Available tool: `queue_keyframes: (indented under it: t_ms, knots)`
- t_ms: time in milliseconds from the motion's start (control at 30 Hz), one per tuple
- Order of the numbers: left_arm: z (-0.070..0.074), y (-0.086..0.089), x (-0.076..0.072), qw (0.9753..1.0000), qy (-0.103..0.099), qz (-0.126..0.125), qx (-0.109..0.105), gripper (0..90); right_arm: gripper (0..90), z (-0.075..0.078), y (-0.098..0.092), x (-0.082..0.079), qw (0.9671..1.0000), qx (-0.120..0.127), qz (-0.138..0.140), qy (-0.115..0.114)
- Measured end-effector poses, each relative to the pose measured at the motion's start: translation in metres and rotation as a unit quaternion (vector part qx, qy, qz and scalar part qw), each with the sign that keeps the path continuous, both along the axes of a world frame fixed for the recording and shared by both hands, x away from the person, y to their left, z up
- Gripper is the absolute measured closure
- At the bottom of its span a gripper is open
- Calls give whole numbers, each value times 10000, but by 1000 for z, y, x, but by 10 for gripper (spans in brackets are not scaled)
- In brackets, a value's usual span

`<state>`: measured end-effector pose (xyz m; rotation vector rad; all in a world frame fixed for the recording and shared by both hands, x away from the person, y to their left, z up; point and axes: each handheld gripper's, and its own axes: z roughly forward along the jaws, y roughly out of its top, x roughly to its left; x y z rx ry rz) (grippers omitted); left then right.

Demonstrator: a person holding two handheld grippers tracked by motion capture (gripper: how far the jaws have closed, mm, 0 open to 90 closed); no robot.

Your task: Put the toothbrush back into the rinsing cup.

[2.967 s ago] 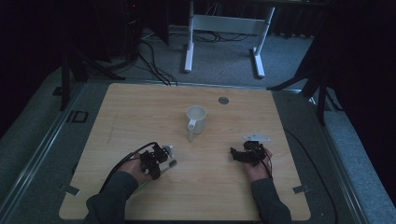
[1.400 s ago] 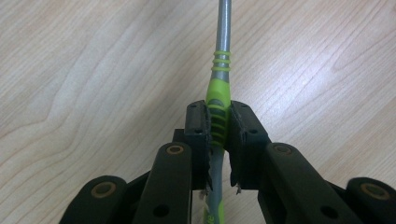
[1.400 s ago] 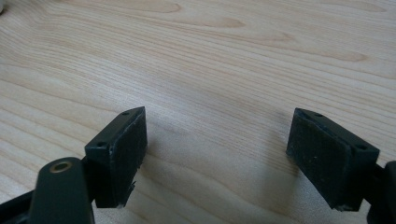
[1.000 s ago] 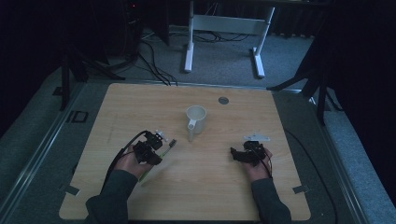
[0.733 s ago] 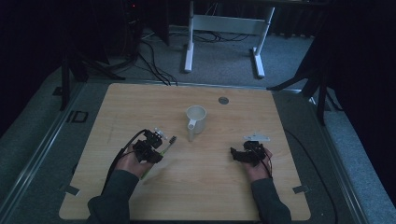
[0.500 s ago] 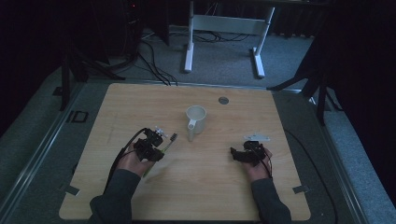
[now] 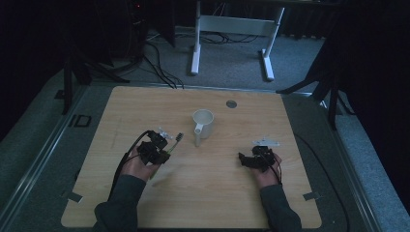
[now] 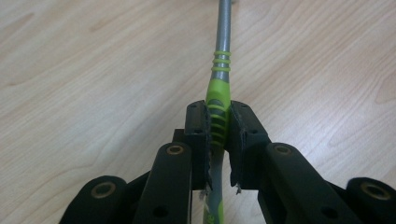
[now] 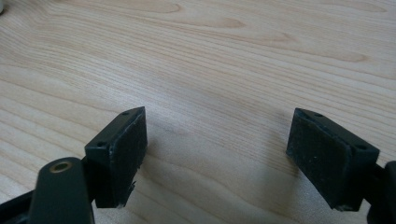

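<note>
Two jaws of the left gripper (image 8: 218, 135) clamp the green grip of a toothbrush (image 8: 221, 84) (its head points toward the mug (image 7: 203, 124), just left of it), while the right gripper (image 9: 217, 154) rests wide open, holding nothing, on the table (image 7: 270, 116) near right.

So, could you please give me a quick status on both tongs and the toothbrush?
Left tongs shut on toothbrush, head toward white mug. Right tongs open, nothing held, over bare table. Path to mug clear.

Toothbrush (image 8: 219, 100) head seemingly cut off by frame
</note>
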<state>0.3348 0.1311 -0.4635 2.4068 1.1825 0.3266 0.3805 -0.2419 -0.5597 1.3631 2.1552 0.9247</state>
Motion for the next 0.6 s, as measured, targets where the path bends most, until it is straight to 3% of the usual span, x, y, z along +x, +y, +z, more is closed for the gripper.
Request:
queue_keyframes:
  t_ms: [600]
  knots:
    - [6,-1,2,9992,-340,137,-180,791,198,0,0,0,10000,0,0,0]
